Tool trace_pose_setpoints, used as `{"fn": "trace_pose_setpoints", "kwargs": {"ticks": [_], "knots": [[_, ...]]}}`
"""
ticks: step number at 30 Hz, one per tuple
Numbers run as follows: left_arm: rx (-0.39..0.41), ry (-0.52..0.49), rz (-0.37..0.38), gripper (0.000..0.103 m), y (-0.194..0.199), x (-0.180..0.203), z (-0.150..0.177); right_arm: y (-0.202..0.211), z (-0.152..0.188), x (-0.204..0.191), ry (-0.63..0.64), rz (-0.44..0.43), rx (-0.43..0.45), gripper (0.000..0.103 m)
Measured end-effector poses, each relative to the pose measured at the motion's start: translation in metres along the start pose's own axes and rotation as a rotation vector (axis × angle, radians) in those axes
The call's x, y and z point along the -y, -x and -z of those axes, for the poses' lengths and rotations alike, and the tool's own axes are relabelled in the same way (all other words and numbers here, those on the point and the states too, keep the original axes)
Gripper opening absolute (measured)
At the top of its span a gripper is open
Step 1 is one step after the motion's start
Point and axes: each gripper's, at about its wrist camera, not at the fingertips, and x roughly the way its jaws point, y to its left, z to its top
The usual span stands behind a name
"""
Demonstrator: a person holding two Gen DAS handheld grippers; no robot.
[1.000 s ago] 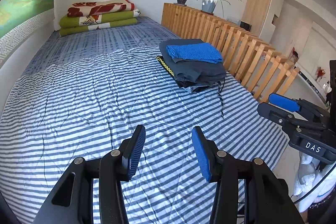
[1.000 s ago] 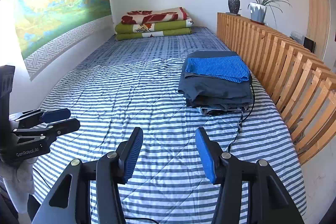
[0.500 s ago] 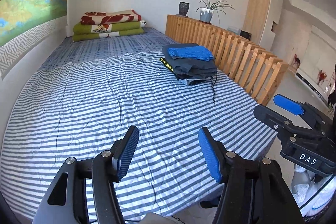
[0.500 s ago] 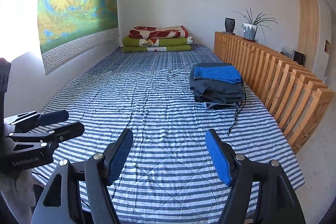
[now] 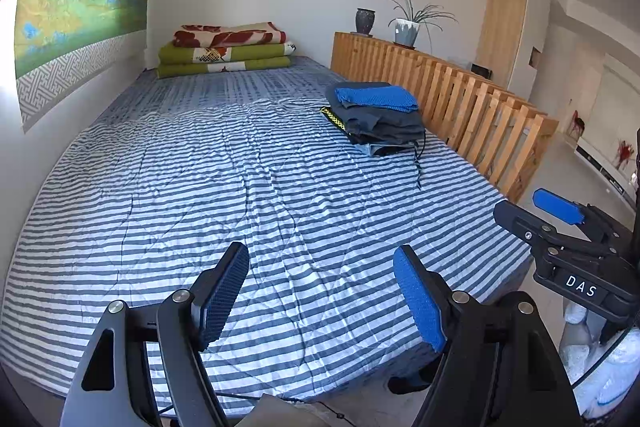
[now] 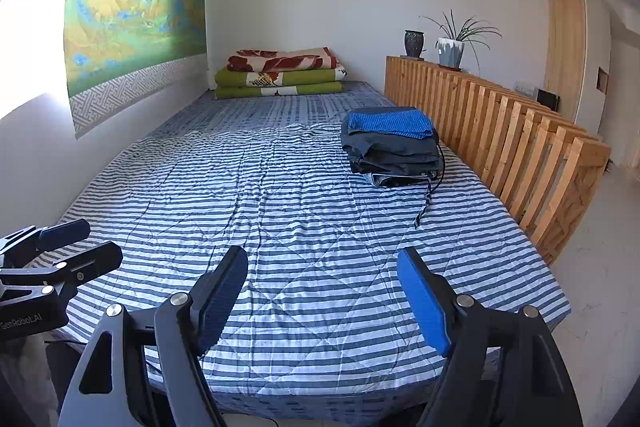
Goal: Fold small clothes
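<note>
Both grippers have drawn back toward the foot of the bed [image 5: 168,163]; their jaws have just been opening. Left gripper [image 5: 320,291] and right gripper [image 6: 322,293] stand spread, nothing between them. Folded clothes [image 6: 394,143] lie stacked on the bed beside the wooden railing [image 6: 516,135].

Blue-and-white striped bedspread [image 5: 200,187] — bright blue cloth [image 5: 376,97] atop dark grey folded clothes [image 5: 384,127].

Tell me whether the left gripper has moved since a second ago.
Yes. The left gripper has pulled back from the clothes stack toward the foot of the bed, jaws just opening, empty.
</note>
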Motion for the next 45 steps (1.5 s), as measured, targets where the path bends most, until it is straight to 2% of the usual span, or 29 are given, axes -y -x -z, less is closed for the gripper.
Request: {"fn": "trace_pose_setpoints", "kwargs": {"ticks": [7,20,45], "knots": [[-0.018,0.025,0.006,0.083,-0.018,0.0,0.002,-0.013,0.009,0.006,-0.012,0.031,-0.011,0.074],[-0.072,0.017,0.007,0.084,-0.053,0.005,0.003,-0.033,0.014,0.012,-0.02,0.05,-0.026,0.074],[-0.084,0.028,0.003,0.085,-0.07,0.0,0.009,-0.048,0.019,0.017,-0.025,0.037,-0.059,0.074]]}}
